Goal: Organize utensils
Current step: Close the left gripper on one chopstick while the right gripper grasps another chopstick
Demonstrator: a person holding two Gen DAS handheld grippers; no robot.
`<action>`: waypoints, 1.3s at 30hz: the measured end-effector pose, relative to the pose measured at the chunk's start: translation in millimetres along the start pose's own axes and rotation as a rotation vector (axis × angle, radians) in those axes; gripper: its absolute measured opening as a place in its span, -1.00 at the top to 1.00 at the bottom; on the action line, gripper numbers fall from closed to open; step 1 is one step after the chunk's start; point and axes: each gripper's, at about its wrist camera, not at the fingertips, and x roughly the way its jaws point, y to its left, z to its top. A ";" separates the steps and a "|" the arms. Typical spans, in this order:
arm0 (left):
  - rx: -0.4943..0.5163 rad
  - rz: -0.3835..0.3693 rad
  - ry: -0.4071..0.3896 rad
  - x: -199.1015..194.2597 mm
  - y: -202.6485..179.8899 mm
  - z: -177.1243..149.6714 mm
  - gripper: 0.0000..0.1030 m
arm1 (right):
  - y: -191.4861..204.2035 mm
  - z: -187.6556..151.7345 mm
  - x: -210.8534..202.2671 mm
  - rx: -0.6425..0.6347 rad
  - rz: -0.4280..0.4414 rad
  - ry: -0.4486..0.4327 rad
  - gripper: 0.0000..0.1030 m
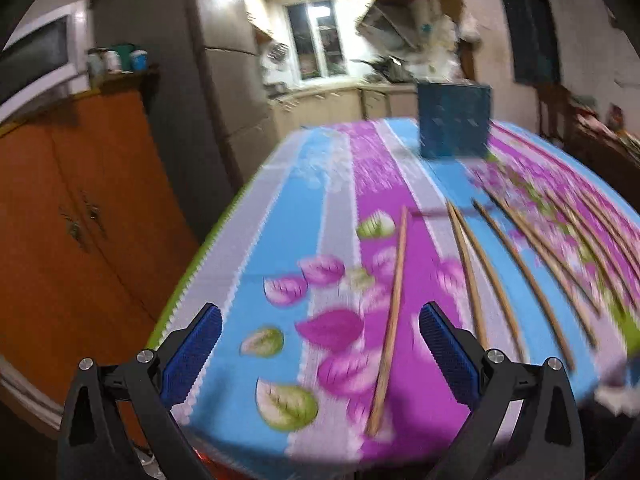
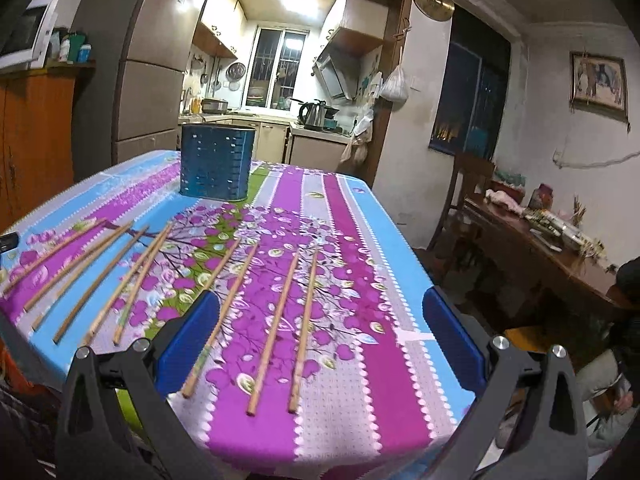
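Along the table's (image 2: 400, 280) near edge chopsticks (image 2: 274, 332) are lying loose; my left tongs (image 1: 320, 352) and right tongs (image 2: 320, 344) are hovering spread, the holder (image 2: 216, 162) standing at the far edge

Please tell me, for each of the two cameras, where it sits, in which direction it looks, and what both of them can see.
Left wrist: sits on the left gripper, low over the near left of the floral-clothed table, facing the kitchen; jaws spread.
Right wrist: sits on the right gripper, further right, facing the kitchen; jaws spread.
Shared: the blue perforated utensil holder, the loose wooden chopsticks.
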 end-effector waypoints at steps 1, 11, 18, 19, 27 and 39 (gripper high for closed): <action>0.019 -0.006 0.004 -0.7 1.2 -5.8 -0.85 | 0.2 -0.8 1.0 -0.005 -0.001 0.005 -0.91; 0.114 -0.169 0.032 -1.4 -15.9 -43.6 -0.05 | 7.1 -19.7 4.2 -0.033 0.063 0.066 -0.90; 0.127 -0.199 -0.009 -4.5 -15.4 -51.7 0.48 | 8.7 -24.5 -5.1 -0.009 0.131 0.067 -0.77; 0.136 -0.204 -0.015 -6.5 -16.0 -52.8 0.53 | 9.0 -26.7 -5.8 -0.007 0.137 0.077 -0.75; 0.164 -0.207 -0.117 -14.8 -22.5 -69.3 0.83 | 19.1 -46.5 -7.7 0.020 0.216 0.145 0.02; 0.069 -0.223 -0.154 -17.1 -17.7 -73.9 0.86 | 71.0 -52.5 0.4 -0.027 0.275 0.142 0.61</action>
